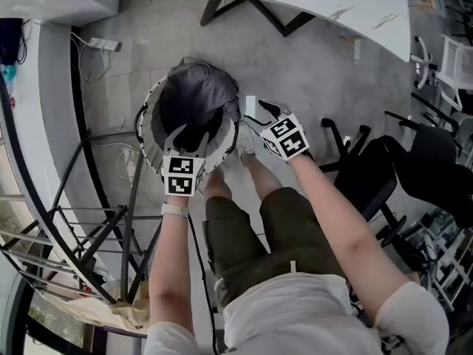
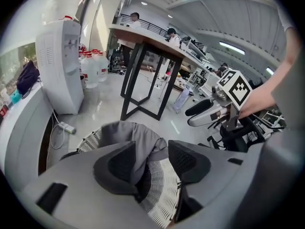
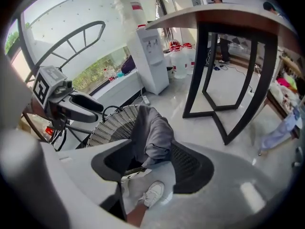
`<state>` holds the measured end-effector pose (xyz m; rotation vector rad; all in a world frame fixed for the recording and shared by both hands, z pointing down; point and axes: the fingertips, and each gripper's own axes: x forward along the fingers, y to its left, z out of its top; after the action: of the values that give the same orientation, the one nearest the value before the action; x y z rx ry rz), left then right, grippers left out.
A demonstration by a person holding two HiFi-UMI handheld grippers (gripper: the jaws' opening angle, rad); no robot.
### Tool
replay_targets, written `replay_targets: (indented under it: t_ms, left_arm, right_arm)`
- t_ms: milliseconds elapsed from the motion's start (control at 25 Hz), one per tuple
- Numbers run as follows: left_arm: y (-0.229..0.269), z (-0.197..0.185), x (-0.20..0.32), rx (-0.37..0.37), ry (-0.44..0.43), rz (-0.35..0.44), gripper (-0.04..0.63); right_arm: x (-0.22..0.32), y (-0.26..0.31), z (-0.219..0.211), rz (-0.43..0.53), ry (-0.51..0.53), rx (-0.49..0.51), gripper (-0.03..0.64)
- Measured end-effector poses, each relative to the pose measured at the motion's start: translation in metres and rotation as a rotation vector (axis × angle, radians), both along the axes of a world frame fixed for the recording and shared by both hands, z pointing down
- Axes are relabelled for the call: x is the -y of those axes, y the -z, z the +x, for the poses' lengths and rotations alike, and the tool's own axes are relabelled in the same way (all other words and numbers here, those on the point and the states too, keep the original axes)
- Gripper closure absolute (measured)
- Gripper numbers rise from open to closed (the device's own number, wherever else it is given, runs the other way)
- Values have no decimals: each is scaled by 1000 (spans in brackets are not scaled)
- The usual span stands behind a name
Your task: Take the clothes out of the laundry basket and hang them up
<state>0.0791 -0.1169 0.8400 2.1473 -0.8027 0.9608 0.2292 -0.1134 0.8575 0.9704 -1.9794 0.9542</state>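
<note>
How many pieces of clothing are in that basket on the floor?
1 that shows: a grey garment, heaped in the laundry basket and spilling over its rim on the side away from the person. More may lie hidden beneath it.

Both arms reach forward and steeply down in the head view. The left arm [image 1: 166,272] is bare from a white sleeve, with a pale wristband [image 1: 175,209] at the wrist. It carries the left claw [image 1: 191,135], which points down and away from the body with its marker cube [image 1: 182,176] facing up. In the left gripper view the left claw [image 2: 150,163] has its jaws wide apart, dark pads facing each other.

The right arm [image 1: 332,205], also bare, angles in from the right. The right claw [image 1: 251,117] is tilted towards the left one and sits just beside it. In the right gripper view the right claw [image 3: 143,163] likewise has its jaws wide apart.
</note>
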Motion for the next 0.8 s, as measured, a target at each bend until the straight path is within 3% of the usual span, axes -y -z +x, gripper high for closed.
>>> replay_targets:
  t_ms: [320,560,800]
  left_arm:
    - [-110,23,-3,41,-98,-56,396]
    - [-194,35,-4,71,-115,-100,387]
    - [-237,49,-4,67,-138,-116,382]
  right_arm:
    - [-10,-82,-13,-51,33,11,380]
    - [-3,-130,-27,-27,40,63,380]
    - [-3,-159,-33,-24,36,102,380]
